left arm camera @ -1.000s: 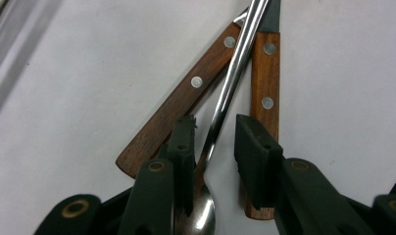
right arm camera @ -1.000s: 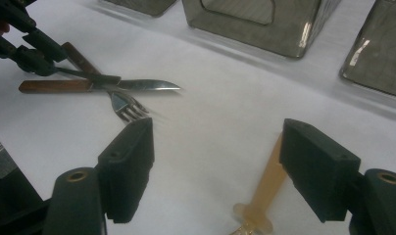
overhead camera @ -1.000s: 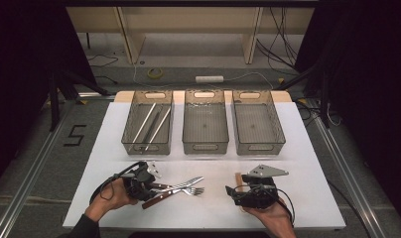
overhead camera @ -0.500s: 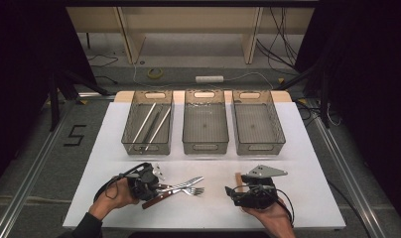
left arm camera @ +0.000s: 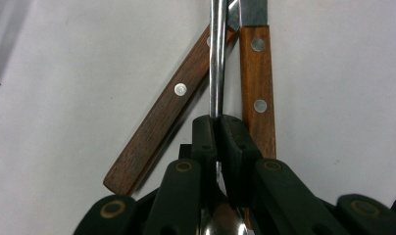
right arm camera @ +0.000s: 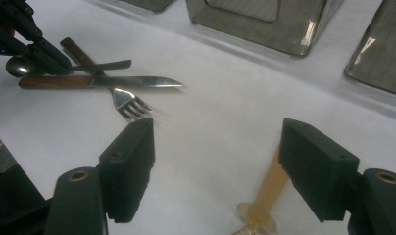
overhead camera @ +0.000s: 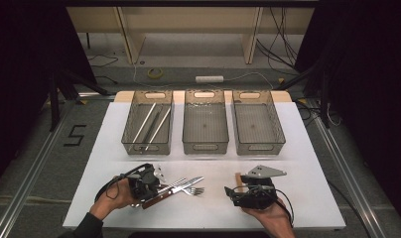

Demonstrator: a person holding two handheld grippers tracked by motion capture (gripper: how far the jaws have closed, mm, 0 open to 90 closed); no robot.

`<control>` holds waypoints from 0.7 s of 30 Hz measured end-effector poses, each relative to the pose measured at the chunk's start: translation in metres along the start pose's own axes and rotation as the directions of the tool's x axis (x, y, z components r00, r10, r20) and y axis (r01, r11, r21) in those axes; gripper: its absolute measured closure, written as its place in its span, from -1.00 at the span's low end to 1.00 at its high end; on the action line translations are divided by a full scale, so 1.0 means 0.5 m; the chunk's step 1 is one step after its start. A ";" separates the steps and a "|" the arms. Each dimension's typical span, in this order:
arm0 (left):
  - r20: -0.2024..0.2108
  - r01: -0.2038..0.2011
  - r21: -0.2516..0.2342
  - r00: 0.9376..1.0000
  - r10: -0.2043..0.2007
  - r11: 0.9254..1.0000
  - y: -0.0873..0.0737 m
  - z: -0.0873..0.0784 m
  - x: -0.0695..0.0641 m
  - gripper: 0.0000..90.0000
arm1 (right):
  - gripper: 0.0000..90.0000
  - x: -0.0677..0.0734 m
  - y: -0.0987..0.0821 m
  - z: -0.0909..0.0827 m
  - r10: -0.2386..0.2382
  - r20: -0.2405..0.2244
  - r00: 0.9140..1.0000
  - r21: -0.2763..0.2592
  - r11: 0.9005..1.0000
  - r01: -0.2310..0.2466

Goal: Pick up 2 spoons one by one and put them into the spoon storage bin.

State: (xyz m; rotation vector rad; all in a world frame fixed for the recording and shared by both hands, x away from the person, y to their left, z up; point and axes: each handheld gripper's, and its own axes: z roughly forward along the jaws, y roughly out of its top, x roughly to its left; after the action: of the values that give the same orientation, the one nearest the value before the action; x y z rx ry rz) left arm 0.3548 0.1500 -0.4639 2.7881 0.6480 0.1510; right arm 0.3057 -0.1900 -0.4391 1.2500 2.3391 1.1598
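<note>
My left gripper [overhead camera: 150, 184] [left arm camera: 218, 122] is shut on the thin steel handle of a spoon [left arm camera: 216, 58]; its jaws have just been closing on it. The spoon's bowl [right arm camera: 13, 66] lies back between the jaws. Under the spoon lie two wooden-handled pieces on the white table: a knife [left arm camera: 256, 88] [right arm camera: 127, 81] and a fork [left arm camera: 161, 117] [right arm camera: 130, 104]. My right gripper [overhead camera: 232, 191] [right arm camera: 215, 161] rests open at the front right, nothing between its fingers. An amber stick-like piece [right arm camera: 264, 196] lies on the table below its right jaw.
Three clear grey bins stand in a row behind the cutlery: the left bin [overhead camera: 131, 144] holds two long metal pieces, while the middle bin [overhead camera: 204, 146] and right bin [overhead camera: 260, 146] hold nothing. The white tabletop [overhead camera: 307, 163] ends close to the person's hands.
The left gripper's jaws have closed onto the spoon's handle. Both hands and the cutlery stay where they were.
</note>
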 end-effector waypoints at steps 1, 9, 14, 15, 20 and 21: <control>0.000 0.002 -0.002 1.000 -0.002 1.000 -0.001 0.000 0.000 0.88 | -0.32 0.000 0.000 0.000 0.000 0.000 1.000 -0.001 1.000 0.000; -0.002 0.030 -0.023 1.000 -0.030 0.999 -0.002 -0.014 0.000 0.89 | -0.32 -0.001 0.000 -0.001 0.000 0.002 1.000 -0.002 1.000 0.000; 0.001 0.053 -0.033 0.999 -0.053 0.998 -0.004 -0.020 0.003 0.89 | -0.32 -0.001 0.000 -0.001 0.000 0.003 1.000 -0.002 1.000 0.000; 0.005 0.058 -0.030 0.998 -0.058 0.998 -0.005 -0.020 0.004 0.89 | -0.32 -0.001 0.000 -0.001 0.000 0.003 1.000 -0.003 1.000 0.000; 0.017 0.088 -0.042 0.996 -0.087 0.995 -0.009 -0.022 0.007 0.89 | -0.32 -0.001 0.000 -0.001 0.001 0.003 1.000 -0.004 1.000 -0.001; 0.020 0.087 -0.043 0.996 -0.086 0.995 -0.008 -0.024 0.008 0.89 | -0.32 -0.001 0.000 -0.001 0.001 0.003 1.000 -0.003 1.000 -0.001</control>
State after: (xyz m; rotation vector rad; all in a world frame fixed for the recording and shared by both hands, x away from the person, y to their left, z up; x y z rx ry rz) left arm 0.3545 0.1582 -0.4534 2.7111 0.7508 0.1202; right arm 0.3056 -0.1905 -0.4387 1.2513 2.3338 1.1613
